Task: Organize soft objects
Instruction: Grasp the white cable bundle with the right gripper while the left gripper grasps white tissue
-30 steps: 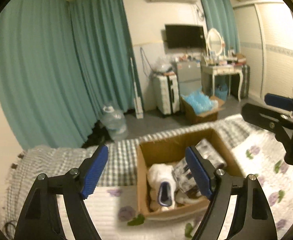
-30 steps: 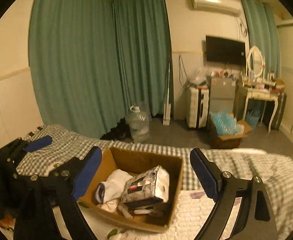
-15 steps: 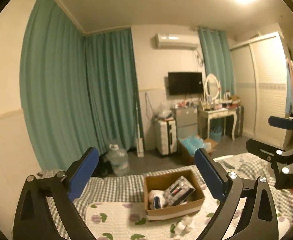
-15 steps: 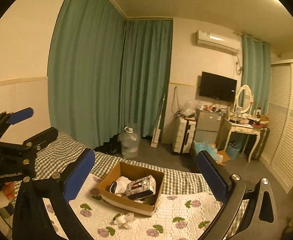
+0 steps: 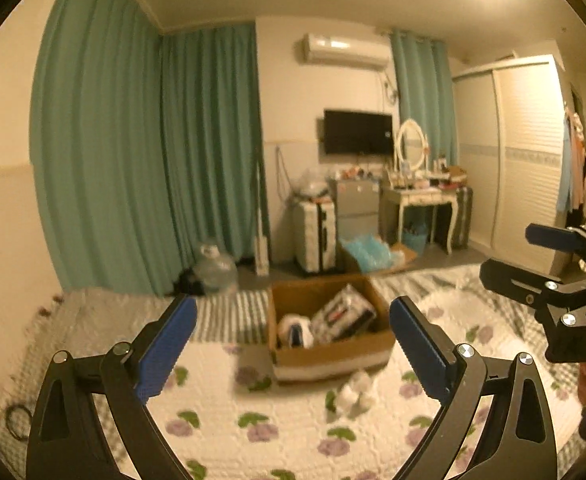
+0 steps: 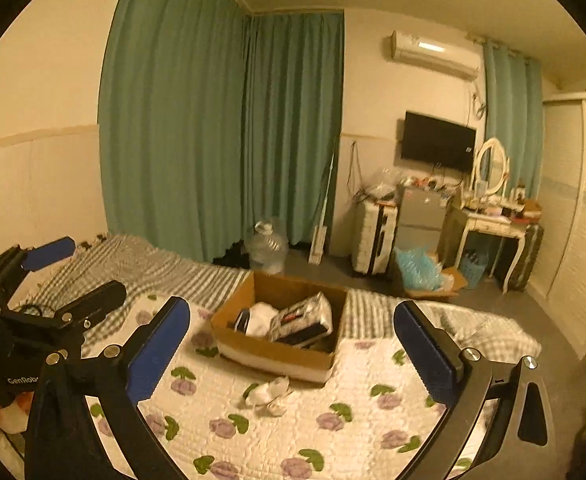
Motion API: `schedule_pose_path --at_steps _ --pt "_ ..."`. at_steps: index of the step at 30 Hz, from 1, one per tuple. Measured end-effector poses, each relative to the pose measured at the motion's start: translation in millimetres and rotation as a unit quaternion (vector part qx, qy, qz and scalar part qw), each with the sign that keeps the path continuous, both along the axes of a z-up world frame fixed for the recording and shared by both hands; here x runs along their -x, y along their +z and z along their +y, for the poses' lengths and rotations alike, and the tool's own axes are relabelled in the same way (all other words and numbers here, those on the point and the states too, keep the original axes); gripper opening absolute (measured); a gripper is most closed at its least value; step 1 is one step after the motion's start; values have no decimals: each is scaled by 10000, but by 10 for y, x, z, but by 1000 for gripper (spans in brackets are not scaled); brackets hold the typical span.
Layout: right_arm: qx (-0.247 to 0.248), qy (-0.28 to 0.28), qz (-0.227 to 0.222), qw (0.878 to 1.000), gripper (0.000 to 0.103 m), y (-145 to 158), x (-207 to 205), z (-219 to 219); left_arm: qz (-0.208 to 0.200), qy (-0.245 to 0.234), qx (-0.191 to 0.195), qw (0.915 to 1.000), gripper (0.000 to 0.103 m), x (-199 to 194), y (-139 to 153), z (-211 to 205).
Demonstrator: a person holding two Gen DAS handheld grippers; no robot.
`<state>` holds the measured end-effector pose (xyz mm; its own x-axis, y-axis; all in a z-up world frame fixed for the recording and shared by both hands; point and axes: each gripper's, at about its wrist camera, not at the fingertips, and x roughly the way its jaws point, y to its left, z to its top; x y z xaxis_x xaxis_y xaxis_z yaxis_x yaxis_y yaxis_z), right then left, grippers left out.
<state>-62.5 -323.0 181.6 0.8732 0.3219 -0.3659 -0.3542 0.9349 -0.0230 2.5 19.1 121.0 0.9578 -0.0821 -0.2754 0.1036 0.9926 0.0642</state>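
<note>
Brown cardboard box (image 6: 277,350) with a white band along its base, holding a white sock (image 6: 262,317) and a black, white and red printed packet (image 6: 301,318). Quilt (image 6: 333,432) under the box: white, with purple flowers and green leaves. Blanket (image 6: 149,266) behind the box: grey-and-white check. Curtains (image 6: 221,132): teal. Fingers (image 6: 159,354): blue pads on black frames. White socks (image 5: 355,394) before the box.
</note>
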Motion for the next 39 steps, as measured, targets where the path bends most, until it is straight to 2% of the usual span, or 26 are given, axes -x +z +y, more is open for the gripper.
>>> schedule_pose_path --at_steps 6,10,15,20,21,22,23,26,28,30,37,39 --pt "245 71 443 9987 103 -734 -531 188 579 230 35 9981 99 -365 -636 94" --pt "426 -20 691 9967 103 -1294 -885 269 1107 281 229 9932 99 -700 -1139 146" --pt "592 201 1336 9891 102 -2062 -1240 368 1630 410 -1 9858 99 -1033 -1788 136" --pt "897 318 1927 9766 90 -2541 -1478 430 1997 465 -137 9787 99 -1198 -2217 143" --pt "910 343 2082 9732 83 -2625 -1534 432 2067 479 -106 9772 99 -1214 -2271 149" --pt "876 341 2204 9709 75 -2683 -1580 429 2116 484 -69 9761 99 -1227 -2311 158" --pt "840 327 2327 9684 72 -2738 -1619 416 2165 496 -49 9750 99 -1238 -2351 160" --pt "696 353 2556 9636 57 -2845 -1681 368 2229 523 -218 9732 99 -1212 -2454 110" --pt "593 431 2588 9631 38 -2857 -1670 356 2300 488 -306 9715 99 -1173 -2519 65" --pt "579 472 2523 9648 30 -2837 -1632 346 2324 428 -326 9711 99 -1107 -2549 29" --pt "274 304 2359 9709 29 -2592 -1410 36 2422 276 -305 9694 99 -961 -2507 -85" --pt "337 219 2276 9729 29 -2506 -1394 0 2412 154 -213 9701 99 -952 -2445 -159"
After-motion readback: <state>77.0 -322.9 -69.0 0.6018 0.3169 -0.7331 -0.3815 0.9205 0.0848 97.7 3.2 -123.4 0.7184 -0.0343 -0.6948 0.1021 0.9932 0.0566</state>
